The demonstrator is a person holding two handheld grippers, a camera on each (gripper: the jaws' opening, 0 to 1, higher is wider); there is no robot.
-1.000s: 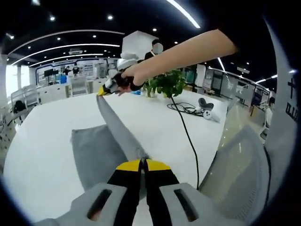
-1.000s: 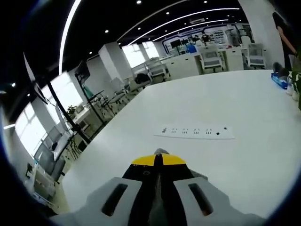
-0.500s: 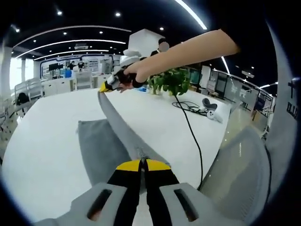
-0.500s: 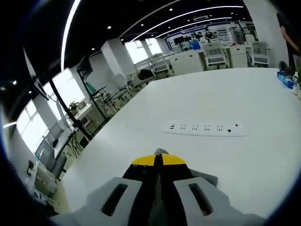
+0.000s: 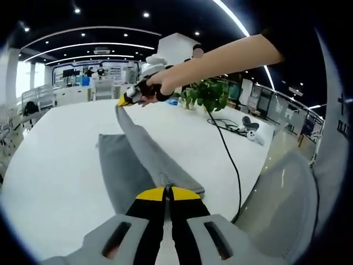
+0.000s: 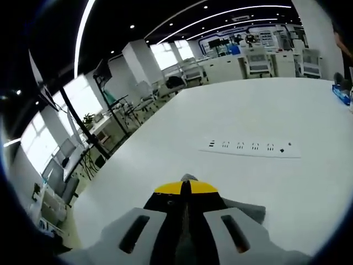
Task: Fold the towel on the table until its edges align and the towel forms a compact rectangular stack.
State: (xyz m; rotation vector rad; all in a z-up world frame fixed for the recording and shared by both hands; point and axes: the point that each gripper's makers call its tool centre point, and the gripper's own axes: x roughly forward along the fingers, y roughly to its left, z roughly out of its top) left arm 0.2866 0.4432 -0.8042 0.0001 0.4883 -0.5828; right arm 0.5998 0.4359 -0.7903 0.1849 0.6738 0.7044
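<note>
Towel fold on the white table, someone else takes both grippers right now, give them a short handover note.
Left gripper: shut on one towel corner, near you.
Right gripper: shut on the far corner, lifted; the edge between them is taut.
The rest of the gray towel lies flat on the white table, left of the raised edge.
Done: corners gripped, edge lifted.
Left: carry it over, lay it down with edges aligned, then fold again to a compact rectangle.
</note>
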